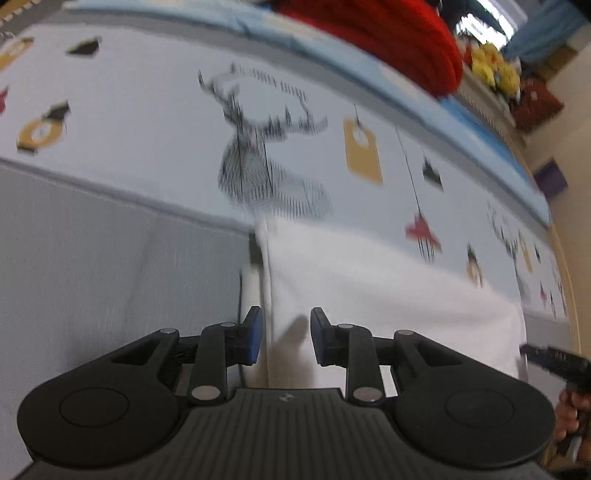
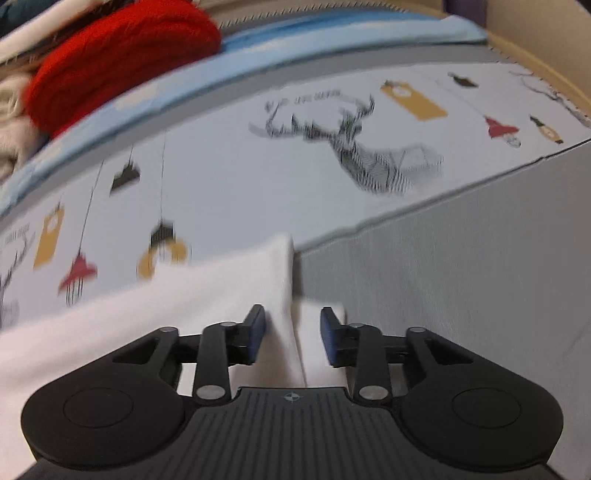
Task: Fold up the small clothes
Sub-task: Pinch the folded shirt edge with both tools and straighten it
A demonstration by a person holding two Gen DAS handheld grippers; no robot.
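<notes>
A white garment (image 1: 388,295) lies flat on the patterned bed sheet (image 1: 147,122). My left gripper (image 1: 286,332) is open, its jaws straddling the garment's left edge. The right gripper shows at the far right of the left wrist view (image 1: 554,360), at the garment's other edge. In the right wrist view the white garment (image 2: 166,314) spreads to the left, and its folded right edge runs between the jaws of my open right gripper (image 2: 293,332). Both views are blurred by motion.
A grey sheet panel (image 1: 110,277) lies beside the garment; it also shows in the right wrist view (image 2: 461,277). A red knit item (image 1: 388,33) lies at the far edge of the bed, also in the right wrist view (image 2: 118,59). Yellow toys (image 1: 495,66) sit beyond.
</notes>
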